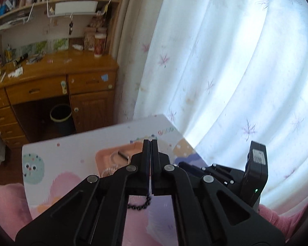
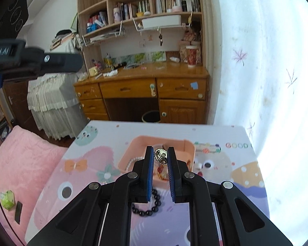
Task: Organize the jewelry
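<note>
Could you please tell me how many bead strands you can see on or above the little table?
2: a black bead strand near the right hand-held gripper, and a pearl strand in the pink tray. The fingers may hide more.

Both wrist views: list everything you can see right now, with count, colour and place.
table: one, pastel cartoon print, foreground
tray: one, pink, on table
pearl strand: one, white, in tray
bead bracelet: one, black, on table before tray
gold ornament: one, round, between right fingers
desk: one, wooden, cluttered, behind
bin: one, dark, under desk
curtain: white, floral, right
blanket: pink, left
left gripper: black, shut, nothing seen held
right gripper: black, clamping the ornament
</note>
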`<state>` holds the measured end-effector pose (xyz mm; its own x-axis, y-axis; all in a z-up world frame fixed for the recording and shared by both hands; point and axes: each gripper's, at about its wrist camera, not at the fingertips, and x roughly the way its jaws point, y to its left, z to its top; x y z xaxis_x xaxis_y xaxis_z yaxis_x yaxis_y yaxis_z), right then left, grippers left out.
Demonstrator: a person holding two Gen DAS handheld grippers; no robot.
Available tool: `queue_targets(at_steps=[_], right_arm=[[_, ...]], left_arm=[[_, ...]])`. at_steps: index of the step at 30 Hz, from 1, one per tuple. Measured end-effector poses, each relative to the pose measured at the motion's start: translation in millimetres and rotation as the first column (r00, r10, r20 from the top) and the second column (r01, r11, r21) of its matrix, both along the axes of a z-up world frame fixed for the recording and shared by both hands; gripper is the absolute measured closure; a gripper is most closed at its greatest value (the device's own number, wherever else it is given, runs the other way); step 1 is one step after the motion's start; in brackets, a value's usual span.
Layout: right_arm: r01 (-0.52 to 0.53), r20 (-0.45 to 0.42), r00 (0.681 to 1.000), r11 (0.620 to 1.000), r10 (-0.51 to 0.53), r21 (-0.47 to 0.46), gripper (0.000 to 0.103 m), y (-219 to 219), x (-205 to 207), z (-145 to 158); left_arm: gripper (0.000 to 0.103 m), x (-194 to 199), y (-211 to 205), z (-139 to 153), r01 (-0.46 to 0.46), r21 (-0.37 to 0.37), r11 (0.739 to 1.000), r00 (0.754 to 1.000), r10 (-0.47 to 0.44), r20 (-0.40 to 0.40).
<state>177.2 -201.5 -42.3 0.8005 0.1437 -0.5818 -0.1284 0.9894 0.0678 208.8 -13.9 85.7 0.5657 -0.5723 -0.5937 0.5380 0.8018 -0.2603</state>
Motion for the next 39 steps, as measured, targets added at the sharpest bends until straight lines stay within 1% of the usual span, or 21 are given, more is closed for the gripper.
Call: queue_targets(at_steps=[3,5,8,11,12,13,14,15,16,17,18,19,20,21,24,26,28,30,33,36,39], right_arm=[[0.002,-0.004,1.0,1.0,-0.002,0.014,0.091,-7.0,11.6,3.0],[0.004,-0.01,1.0,1.0,-0.004,0.025,0.091,-10.1,20.4,1.4],[0.018,-0.026,1.0,0.999,-0.017,0.042,0.09,-17.9,37.9,-5.9],[0.053,-0.073,0.996,0.998,-0.05,0.038,0.09,-20.9,58.1,-22.6],[0.059,-0.137,0.989,0.997,-0.051,0.055,0.082,-24.4,69.1,-32.3],[0.06,-0.184,0.982,0.995,-0.046,0.075,0.064,-25.7,79.0,-42.3],[0.067,-0.223,0.974,0.993,-0.043,0.102,0.056,-29.1,85.3,-50.5],[0.08,-0.25,0.967,0.988,-0.044,0.136,0.047,-34.5,89.0,-58.0],[0.089,-0.256,0.965,0.984,-0.048,0.153,0.047,-37.7,89.8,-63.4],[0.096,-0.264,0.963,0.981,-0.048,0.169,0.046,-41.2,89.8,-66.8],[0.098,-0.273,0.961,0.979,-0.045,0.181,0.044,-44.1,89.2,-69.9],[0.099,-0.278,0.96,0.978,-0.044,0.185,0.04,-46.5,88.2,-72.6],[0.102,-0.279,0.959,0.978,-0.048,0.182,0.039,-48.2,86.7,-75.0],[0.103,-0.28,0.959,0.98,-0.051,0.172,0.038,-49.8,85.5,-76.9],[0.102,-0.304,0.951,0.982,-0.05,0.156,0.037,-53.0,81.7,-86.6],[0.103,-0.326,0.944,0.982,-0.046,0.158,0.037,-50.5,77.8,-97.5],[0.11,-0.352,0.935,0.98,-0.046,0.165,0.037,-48.7,69.9,-107.7],[0.124,-0.393,0.919,0.976,-0.045,0.178,0.037,-45.1,61.9,-121.4],[0.143,-0.458,0.888,0.969,-0.035,0.204,0.038,-38.8,54.7,-144.3],[0.149,-0.503,0.864,0.963,-0.016,0.224,0.044,-30.4,49.1,-164.5],[0.142,-0.532,0.847,0.97,-0.015,0.199,0.049,-20.2,47.0,-182.0]], left_arm=[[0.103,4.7,-11.5,7.9,-0.022,0.007,1.0,1.0,0.022,0.014],[0.103,9.7,-17.8,1.9,-0.037,0.03,0.999,0.999,0.037,0.006],[0.103,21.2,-25.8,-18.3,-0.068,0.069,0.995,0.997,0.071,-0.03],[0.103,34.7,-29.7,-53.8,-0.09,0.086,0.992,0.991,0.098,-0.09],[0.103,39.6,-28.9,-65.7,-0.106,0.09,0.99,0.987,0.115,-0.112],[0.103,45.6,-27.9,-78.6,-0.129,0.099,0.987,0.98,0.142,-0.141],[0.103,50.8,-25.5,-91.3,-0.153,0.115,0.981,0.969,0.172,-0.175],[0.1,54.9,-21.7,-101.8,-0.168,0.129,0.977,0.961,0.192,-0.199],[0.096,59.5,-18.5,-113.7,-0.193,0.155,0.969,0.946,0.225,-0.232],[0.082,62.5,-15.2,-121.5,-0.203,0.167,0.965,0.941,0.239,-0.24],[0.06,63.3,-11.6,-128.9,-0.221,0.189,0.957,0.934,0.263,-0.243],[0.049,62.1,-6.8,-132.9,-0.234,0.2,0.951,0.93,0.279,-0.237],[0.04,61.3,-3.4,-135.5,-0.242,0.204,0.949,0.929,0.287,-0.232],[0.04,59.4,0.2,-139.6,-0.247,0.21,0.946,0.929,0.293,-0.227],[0.04,54.4,11.2,-149.1,-0.25,0.239,0.938,0.925,0.305,-0.229],[0.039,46.5,16.4,-162.9,-0.259,0.267,0.928,0.918,0.322,-0.229],[0.038,36.2,19.4,-174.3,-0.259,0.28,0.925,0.915,0.327,-0.237],[0.038,21.2,21.2,-193.5,-0.246,0.289,0.925,0.916,0.32,-0.244],[0.038,-0.7,17.5,-223.4,-0.235,0.332,0.914,0.919,0.32,-0.231],[0.038,-18.7,16.2,-252.8,-0.233,0.371,0.899,0.913,0.334,-0.236],[0.038,-31.1,21.8,-274.7,-0.264,0.364,0.893,0.905,0.36,-0.228]])
